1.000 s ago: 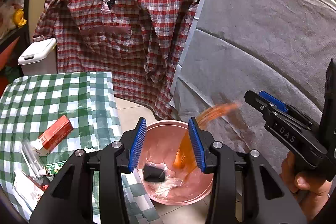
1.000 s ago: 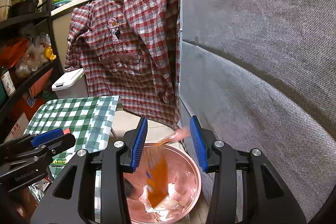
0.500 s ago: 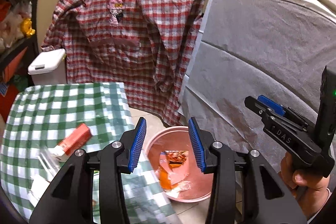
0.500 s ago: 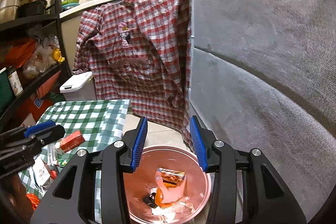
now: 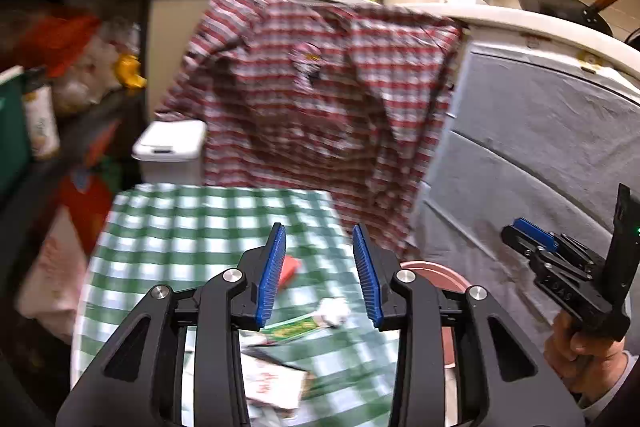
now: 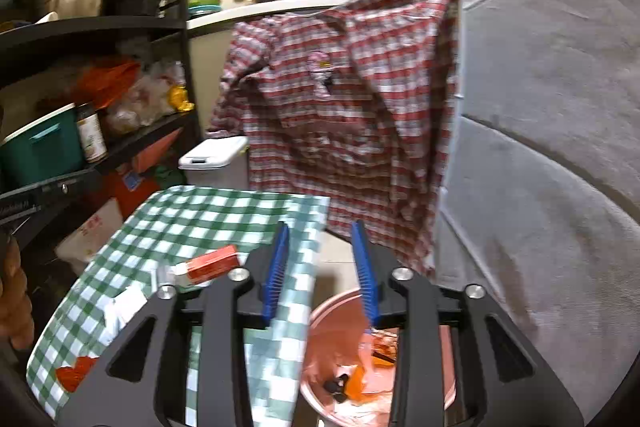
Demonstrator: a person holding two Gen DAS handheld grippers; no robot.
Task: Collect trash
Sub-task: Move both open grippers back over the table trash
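Observation:
My left gripper (image 5: 320,275) hovers over the green-checked table (image 5: 192,227) with its jaws closing and nothing between them. Below it lie a red box (image 5: 291,266), a crumpled white scrap (image 5: 333,310), a green packet (image 5: 292,329) and paper wrappers (image 5: 272,383). My right gripper (image 6: 320,275) hangs over the gap between the table (image 6: 192,219) and the pink bin (image 6: 320,315), jaws closing and empty. Orange wrappers (image 6: 360,375) lie in the bin. The red box (image 6: 212,263) and white paper (image 6: 124,307) show on the table. The right gripper (image 5: 556,263) also appears in the left wrist view, held by a hand.
A red plaid shirt (image 5: 320,99) hangs from the counter behind the table. A white lidded bin (image 6: 212,155) stands under it. A grey covered panel (image 6: 540,147) closes the right side. Black shelves (image 6: 100,27) with pots and bags fill the left.
An orange wrapper dropped into the pink bin. Both views then swung left from the bin toward the table, and both pairs of jaws have narrowed.

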